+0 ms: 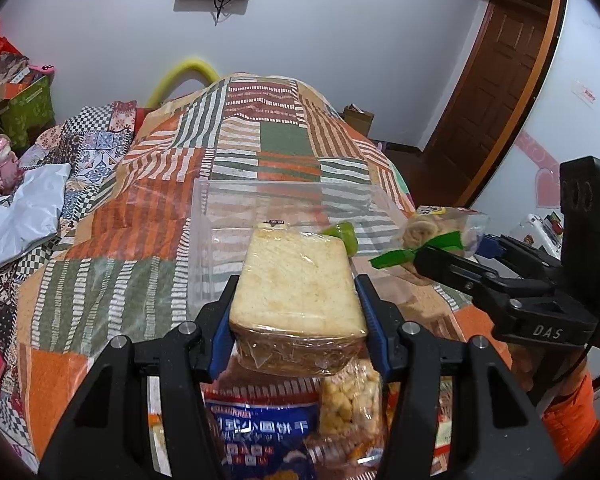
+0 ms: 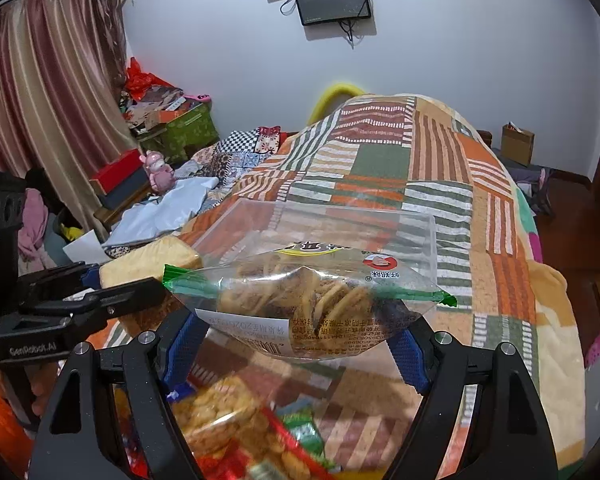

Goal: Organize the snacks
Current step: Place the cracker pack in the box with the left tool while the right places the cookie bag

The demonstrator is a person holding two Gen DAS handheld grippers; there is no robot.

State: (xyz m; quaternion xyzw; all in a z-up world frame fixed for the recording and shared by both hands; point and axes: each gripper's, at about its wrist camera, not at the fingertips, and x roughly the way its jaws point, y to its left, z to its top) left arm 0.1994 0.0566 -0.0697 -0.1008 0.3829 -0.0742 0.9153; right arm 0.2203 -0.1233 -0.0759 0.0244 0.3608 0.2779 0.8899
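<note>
Patchwork bed (image 1: 160, 208): wrapped bread (image 1: 296, 284) is clamped in the left jaws, a biscuit bag (image 2: 312, 300) in the right; beyond both, the clear bin (image 1: 204, 216) looks unfilled, and more snacks (image 1: 352, 400) lie beneath.

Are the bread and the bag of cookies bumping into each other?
Apart. The left wrist view shows patchwork bedspread between the wrapped bread and the cookie bag.

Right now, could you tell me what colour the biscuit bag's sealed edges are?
Green, clearest in the right wrist view on the biscuit bag.

The left gripper (image 1: 298, 312) clamps wrapped bread (image 1: 296, 280) above a clear bin (image 1: 204, 240) on the quilt (image 1: 140, 208).
</note>
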